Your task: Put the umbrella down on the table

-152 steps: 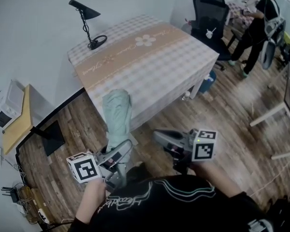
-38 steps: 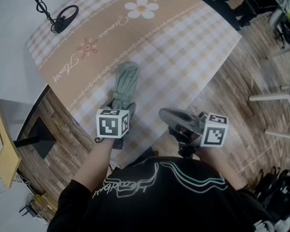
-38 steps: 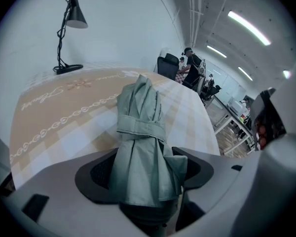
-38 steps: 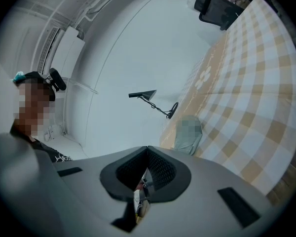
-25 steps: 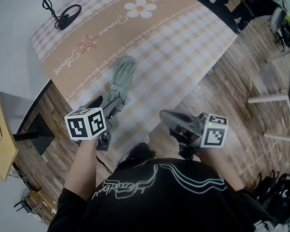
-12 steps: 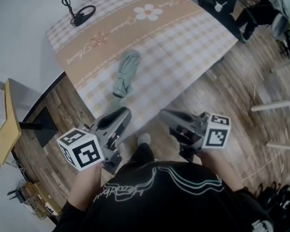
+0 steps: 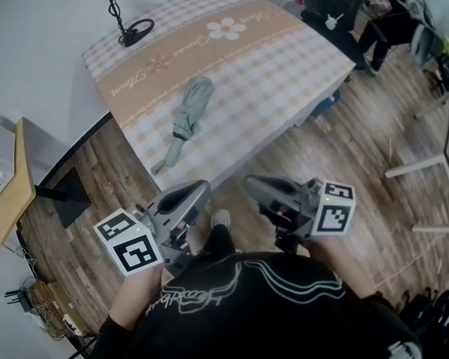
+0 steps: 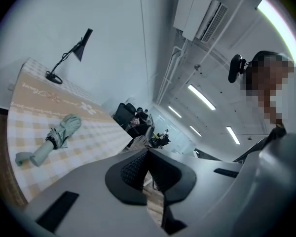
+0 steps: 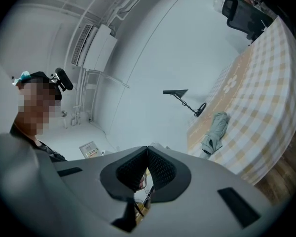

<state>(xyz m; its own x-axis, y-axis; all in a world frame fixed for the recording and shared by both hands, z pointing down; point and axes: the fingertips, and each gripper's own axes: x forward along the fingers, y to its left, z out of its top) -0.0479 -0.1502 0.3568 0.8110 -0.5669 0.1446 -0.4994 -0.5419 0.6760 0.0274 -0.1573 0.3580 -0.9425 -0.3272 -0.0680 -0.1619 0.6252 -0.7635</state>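
A folded pale green umbrella (image 7: pixel 188 113) lies on the checked tablecloth of the table (image 7: pixel 284 66), its handle (image 7: pixel 159 167) toward the near edge. Nothing touches it. My left gripper (image 7: pixel 202 191) is shut and empty, held over the floor short of the table, well back from the umbrella. My right gripper (image 7: pixel 248 183) hangs beside it, also shut with nothing in it. In the left gripper view the umbrella (image 8: pixel 56 138) lies far off to the left of the closed jaws (image 8: pixel 147 154). The right gripper view has the umbrella (image 9: pixel 214 132) to the right of its closed jaws (image 9: pixel 147 153).
A black desk lamp (image 7: pixel 123 6) stands at the table's far left corner. A black office chair (image 7: pixel 333 13) sits behind the far right corner. A low wooden cabinet (image 7: pixel 15 185) is at the left wall. Wood floor lies between me and the table.
The left gripper let go of the umbrella, shut, and drew back and up off the table. The right gripper also drew back. The umbrella stays lying on the cloth.
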